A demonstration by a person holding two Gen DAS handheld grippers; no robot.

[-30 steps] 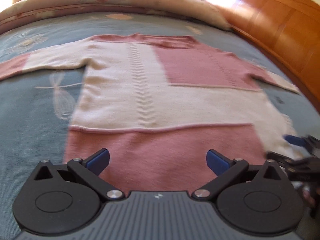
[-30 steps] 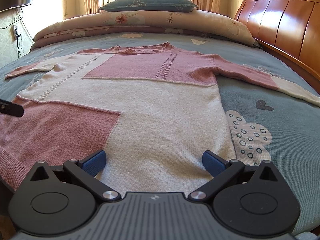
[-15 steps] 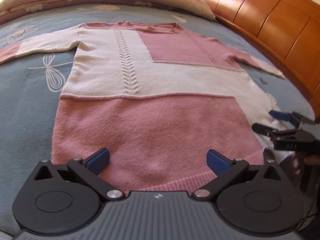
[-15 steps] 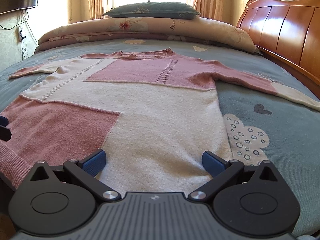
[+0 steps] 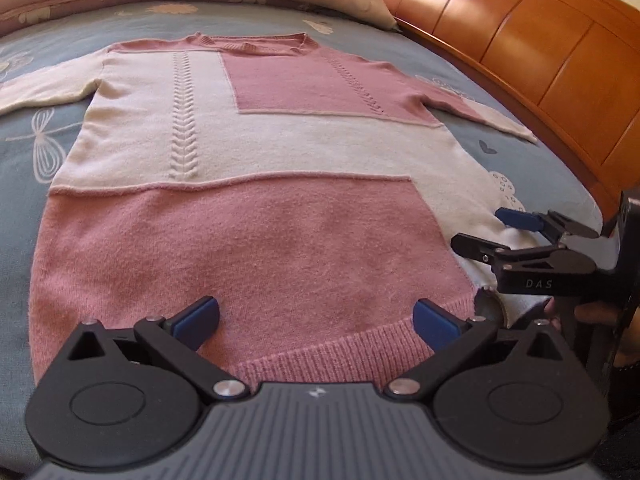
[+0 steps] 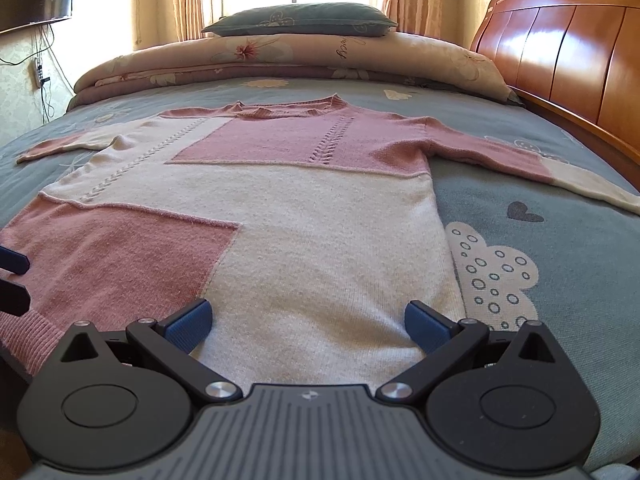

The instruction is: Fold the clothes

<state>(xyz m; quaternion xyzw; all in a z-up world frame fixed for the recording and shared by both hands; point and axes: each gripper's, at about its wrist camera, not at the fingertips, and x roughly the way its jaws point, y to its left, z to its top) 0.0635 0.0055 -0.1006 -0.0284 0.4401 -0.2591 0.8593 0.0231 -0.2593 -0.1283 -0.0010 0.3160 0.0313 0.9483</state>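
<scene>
Patterned bedsheet (image 6: 560, 248), flat knitted sweater (image 6: 304, 216)

The sweater (image 6: 304, 216) under me is soft knit wool, fuzzy in its pink panels, finer in the cream, ribbed at the hem. The bed sheet (image 6: 560, 248) is smooth matt printed cloth. The headboard (image 6: 568, 60) is glossy varnished wood. My left gripper (image 5: 316, 318) and right gripper (image 6: 308, 320) are matt black plastic, with shiny metal pivots, and blue pads (image 6: 188, 320) of finely textured rubber on my jaws.

Sweater (image 5: 240, 240) left cuff beyond left-wrist frame edge
</scene>
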